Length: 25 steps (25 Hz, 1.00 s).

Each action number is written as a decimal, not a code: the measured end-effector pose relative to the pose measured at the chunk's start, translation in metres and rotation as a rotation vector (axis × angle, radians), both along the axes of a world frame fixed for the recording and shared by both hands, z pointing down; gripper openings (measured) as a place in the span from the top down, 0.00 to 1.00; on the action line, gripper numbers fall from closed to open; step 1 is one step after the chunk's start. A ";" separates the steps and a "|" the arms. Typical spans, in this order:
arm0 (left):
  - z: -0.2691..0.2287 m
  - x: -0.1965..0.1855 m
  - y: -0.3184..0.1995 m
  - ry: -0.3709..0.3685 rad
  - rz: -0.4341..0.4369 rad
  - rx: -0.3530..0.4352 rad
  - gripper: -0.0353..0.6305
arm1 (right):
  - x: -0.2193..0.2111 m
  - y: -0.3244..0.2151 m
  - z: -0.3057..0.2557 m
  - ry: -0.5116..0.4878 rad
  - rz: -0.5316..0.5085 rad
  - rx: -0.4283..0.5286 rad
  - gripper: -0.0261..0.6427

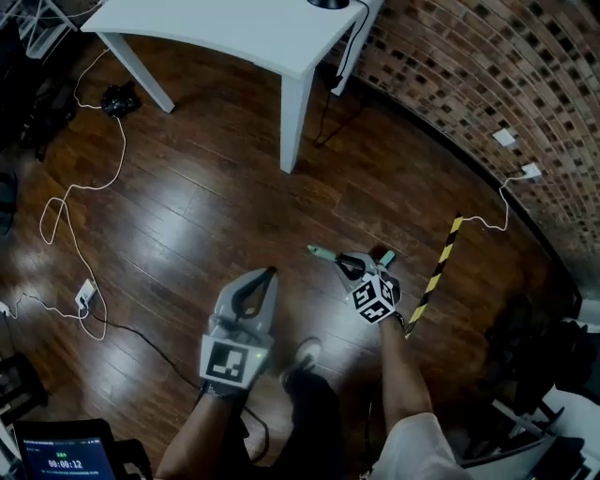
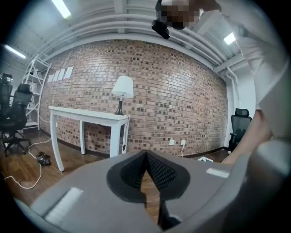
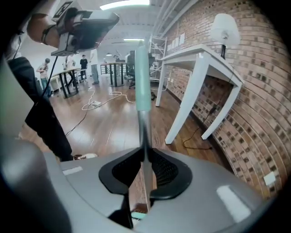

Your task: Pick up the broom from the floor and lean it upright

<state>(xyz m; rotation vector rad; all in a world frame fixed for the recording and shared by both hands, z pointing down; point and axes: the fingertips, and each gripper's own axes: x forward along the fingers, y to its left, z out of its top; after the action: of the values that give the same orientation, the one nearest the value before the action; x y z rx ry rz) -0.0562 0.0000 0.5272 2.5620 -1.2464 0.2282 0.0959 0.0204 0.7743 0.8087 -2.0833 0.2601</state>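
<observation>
Broom handle (image 3: pixel 142 91) in down-tilted right gripper (image 3: pixel 144 157), left gripper (image 2: pixel 146 154) level, empty

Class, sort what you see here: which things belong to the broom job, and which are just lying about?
Job: broom, right tool holding it.
Lying about: table, lamp, floor cable, striped strip, office chair.

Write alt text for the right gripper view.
The right gripper has its jaws closed on the broom handle, a metal shaft with a pale green grip pointing away from the camera. Beyond it lie a wooden floor and, at right, a white table against a brick wall.
</observation>
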 end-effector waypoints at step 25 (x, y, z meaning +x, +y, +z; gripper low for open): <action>-0.090 0.008 -0.100 -0.049 0.066 0.014 0.95 | -0.006 -0.060 -0.151 -0.232 0.272 0.120 0.83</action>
<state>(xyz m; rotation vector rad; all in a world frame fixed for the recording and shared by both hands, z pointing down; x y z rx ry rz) -0.0480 -0.1004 0.4373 2.6273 -1.1848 0.2987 0.0894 -0.0401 0.6236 1.1854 -2.2178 0.3945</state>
